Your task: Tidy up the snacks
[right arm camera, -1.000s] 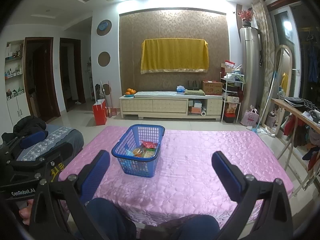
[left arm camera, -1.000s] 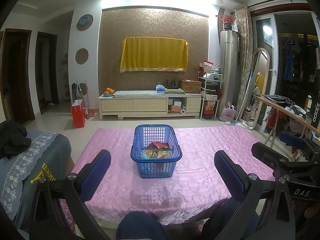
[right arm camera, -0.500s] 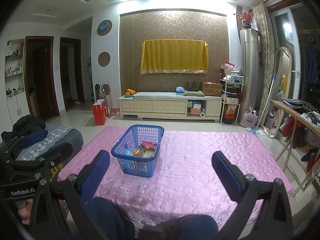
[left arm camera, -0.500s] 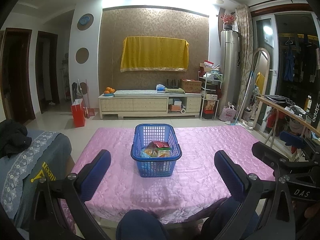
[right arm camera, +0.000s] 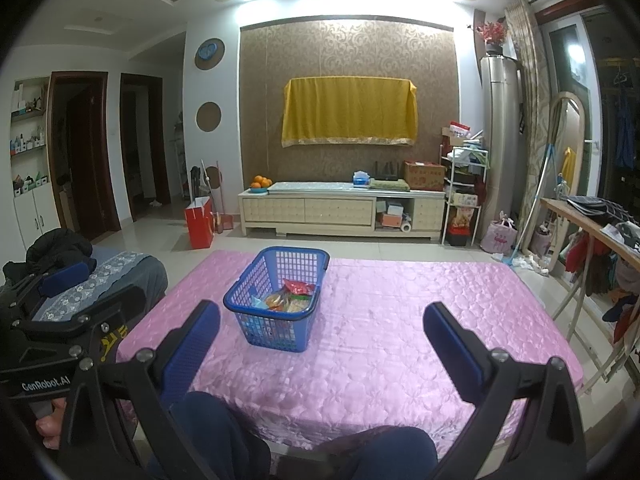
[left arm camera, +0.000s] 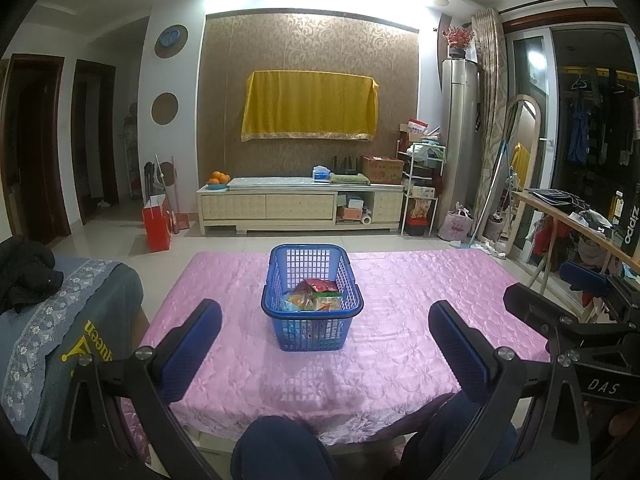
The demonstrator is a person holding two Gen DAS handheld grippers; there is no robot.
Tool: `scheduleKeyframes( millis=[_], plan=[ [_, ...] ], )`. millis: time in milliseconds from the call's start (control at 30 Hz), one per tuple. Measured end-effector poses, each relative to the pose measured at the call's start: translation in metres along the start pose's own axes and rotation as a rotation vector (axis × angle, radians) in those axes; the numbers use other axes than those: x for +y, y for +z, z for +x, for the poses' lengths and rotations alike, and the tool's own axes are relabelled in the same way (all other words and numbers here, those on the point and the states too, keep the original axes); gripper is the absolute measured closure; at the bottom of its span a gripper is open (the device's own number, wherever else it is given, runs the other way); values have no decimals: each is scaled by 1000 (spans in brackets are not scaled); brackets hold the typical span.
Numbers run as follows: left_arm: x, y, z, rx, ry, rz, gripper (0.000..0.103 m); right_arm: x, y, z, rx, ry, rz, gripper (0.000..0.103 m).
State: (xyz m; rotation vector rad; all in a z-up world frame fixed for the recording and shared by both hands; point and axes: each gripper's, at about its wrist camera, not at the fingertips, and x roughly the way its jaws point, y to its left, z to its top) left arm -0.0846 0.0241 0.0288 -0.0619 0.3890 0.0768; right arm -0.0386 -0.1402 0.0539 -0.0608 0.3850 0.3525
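A table covered by a shiny pink quilted cloth fills the middle of both views, with tiled floor beyond it and a cream TV cabinet against the patterned back wall, under a screen draped in a yellow cloth. To the left of the table lies a grey-blue cover with a floral border, a dark jacket heaped on it. On the table, left of centre and toward the far edge, stands a blue plastic basket with lattice walls, upright, its handle folded down against the rim. Inside it sit the snacks: several small packets piled together, a red one on top and orange and pale ones below; their print is too small to read. The left tool hangs low over the near edge of the table, its two blue-padded fingers spread wide with nothing between them, well short of the basket. The right tool is beside it at about the same height, likewise spread wide and empty, the basket ahead and to its left. Dark blue trousered knees show under both tools at the bottom of the views.
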Motion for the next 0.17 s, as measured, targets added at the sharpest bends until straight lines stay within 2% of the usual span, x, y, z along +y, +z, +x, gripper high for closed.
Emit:
scheduleKeyframes(
  millis=[167],
  plan=[
    [0,0,0,0,-1,0,1,0,0,0,1,0,0,0]
  ],
)
